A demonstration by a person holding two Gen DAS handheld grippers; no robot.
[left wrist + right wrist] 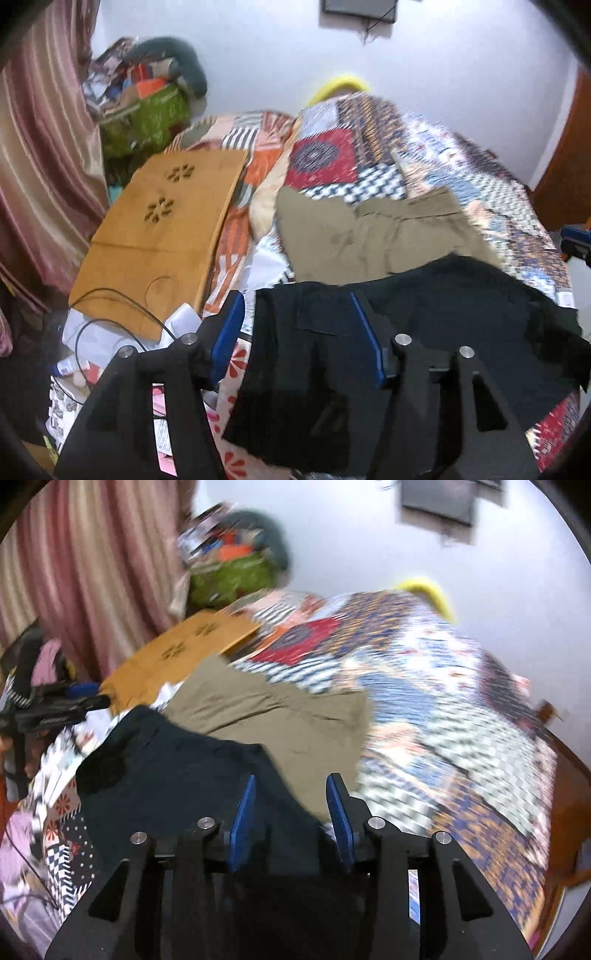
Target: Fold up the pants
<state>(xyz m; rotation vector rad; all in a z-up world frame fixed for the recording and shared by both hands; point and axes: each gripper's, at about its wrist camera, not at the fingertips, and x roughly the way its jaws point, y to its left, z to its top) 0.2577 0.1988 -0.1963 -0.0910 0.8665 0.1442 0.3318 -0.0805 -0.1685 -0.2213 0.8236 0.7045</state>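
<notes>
Black pants [424, 317] lie on the patterned bedspread, overlapping folded olive-khaki pants [373, 236] behind them. My left gripper [295, 306] is open, its blue pads spread over the near left part of the black pants, whose cloth lies between the jaws. In the right wrist view the black pants [177, 768] and olive pants [280, 716] lie ahead. My right gripper [290, 786] is open, its pads either side of the black pants' right edge. The right gripper's tip shows at the right edge of the left wrist view [576, 240]. The right view is motion-blurred.
A patchwork bedspread [443, 155] covers the bed. A wooden lap tray [162, 232] lies at the left with a black cable and papers near it. A green bag [147, 114] of clutter and a striped curtain [40, 147] stand at the back left. A yellow object [343, 83] sits behind the bed.
</notes>
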